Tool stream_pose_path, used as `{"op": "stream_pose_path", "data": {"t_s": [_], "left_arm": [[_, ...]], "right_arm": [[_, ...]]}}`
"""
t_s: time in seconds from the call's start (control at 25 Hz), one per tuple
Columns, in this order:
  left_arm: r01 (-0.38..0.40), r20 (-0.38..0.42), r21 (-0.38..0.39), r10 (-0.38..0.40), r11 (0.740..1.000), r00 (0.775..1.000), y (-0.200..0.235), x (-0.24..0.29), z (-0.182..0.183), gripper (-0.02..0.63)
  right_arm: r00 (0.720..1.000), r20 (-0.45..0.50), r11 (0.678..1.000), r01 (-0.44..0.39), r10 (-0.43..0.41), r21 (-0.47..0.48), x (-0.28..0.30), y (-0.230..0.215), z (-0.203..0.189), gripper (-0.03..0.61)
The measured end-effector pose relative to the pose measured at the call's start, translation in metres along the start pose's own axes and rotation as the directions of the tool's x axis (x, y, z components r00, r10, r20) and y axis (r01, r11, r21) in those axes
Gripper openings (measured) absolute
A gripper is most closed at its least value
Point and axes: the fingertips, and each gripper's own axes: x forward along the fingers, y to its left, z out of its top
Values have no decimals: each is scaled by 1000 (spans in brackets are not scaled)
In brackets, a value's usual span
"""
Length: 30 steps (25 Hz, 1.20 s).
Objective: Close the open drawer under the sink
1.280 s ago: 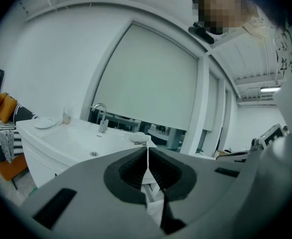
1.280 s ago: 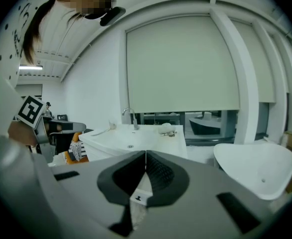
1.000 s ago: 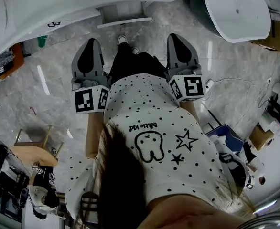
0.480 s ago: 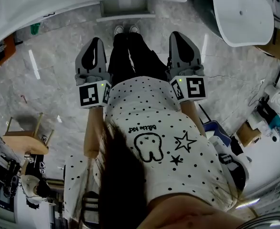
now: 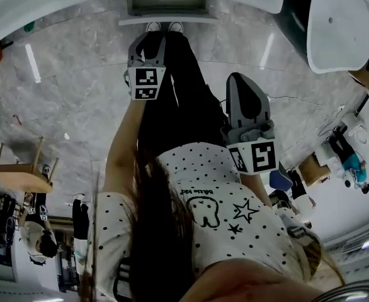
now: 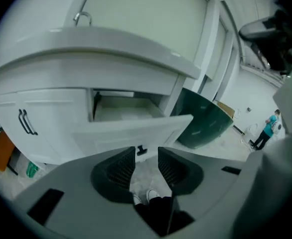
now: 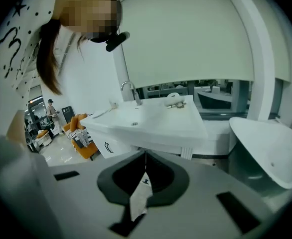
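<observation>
The white drawer [image 6: 131, 129] under the sink [image 6: 86, 49] stands pulled out, its inside [image 6: 123, 108] showing and a small black handle [image 6: 141, 150] on its front. My left gripper [image 6: 146, 152] points at that front from a short way off. Its jaws are opening, with nothing between them but the handle seen beyond. In the head view the left gripper [image 5: 148, 46] reaches down toward the drawer [image 5: 164, 19], above the person's shoes. My right gripper [image 5: 245, 83] hangs back beside the person's body, its jaws [image 7: 145, 156] shut and empty, facing the sink [image 7: 151, 121].
A dark green tub [image 6: 206, 121] stands right of the cabinet, and a white tub [image 5: 335, 17] at the upper right. Cabinet doors with dark handles [image 6: 28, 122] are left of the drawer. A wooden stool [image 5: 22, 176] stands at the left.
My left gripper has dropped and stretched forward toward the drawer, and its jaws have come apart. My right gripper has sunk a little.
</observation>
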Motion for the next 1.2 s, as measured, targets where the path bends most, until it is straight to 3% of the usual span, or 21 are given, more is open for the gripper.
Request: {"op": "stream_pose_path", "data": {"t_s": [0.12,0.36,0.88,1.2], "left_arm": [[9,-62,8,-9,1000,998,2,53,-33,134],[-23,-19,14,23,1000,1000,10,100,-41,138],[-93,-13,15,94,996,996,17,121,-28,132],[-119,49,4,119,993,992,38,152,21,132]], "right_arm": [[999,-41,999,-14,16,53,7,1,-27,14],[994,-106,995,2,9,96,7,-1,-64,14],[989,-147,991,8,11,130,16,-17,-83,14],[989,-151,990,27,-6,137,14,-28,-81,12]]}}
